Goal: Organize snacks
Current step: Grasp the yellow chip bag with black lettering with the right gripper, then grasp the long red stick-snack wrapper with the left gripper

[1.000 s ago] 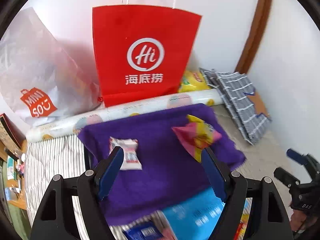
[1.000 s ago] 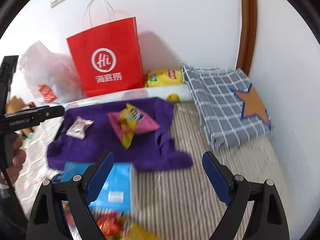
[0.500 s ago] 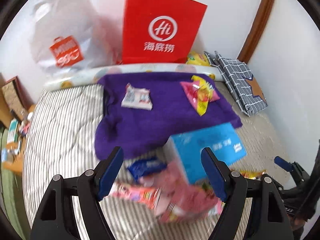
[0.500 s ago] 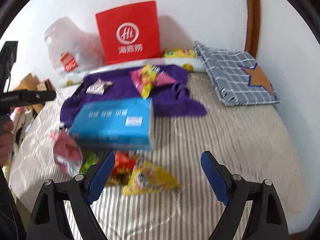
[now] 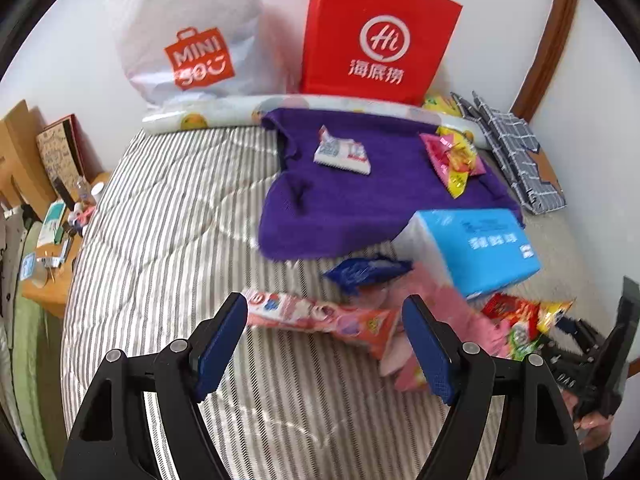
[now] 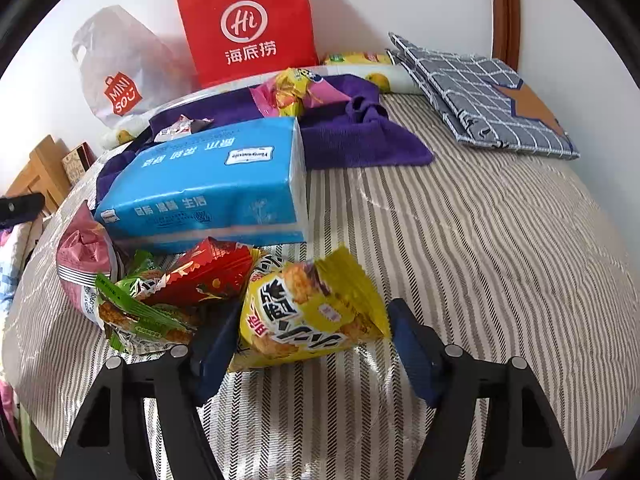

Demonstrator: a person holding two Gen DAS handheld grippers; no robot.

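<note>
Both grippers have been dropping toward the snack pile, and the right gripper (image 6: 312, 344) has just been closing its jaws around the yellow snack packet (image 6: 308, 312) at lower centre — pads flanking it, not yet clearly pressing. The left gripper (image 5: 324, 344) is hovering, jaws apart, over the long pink snack packet (image 5: 320, 316). Next, I judge, comes finishing the squeeze — gently, since the packet crushes.

A bedroom in a home: a bed with a grey-and-white striped quilt (image 5: 168, 240) fills most of the frame, against a white wall. At upper right lies a folded grey checked pillowcase (image 6: 488, 92). At far left stands a cluttered wooden bedside table (image 5: 52, 264).
</note>
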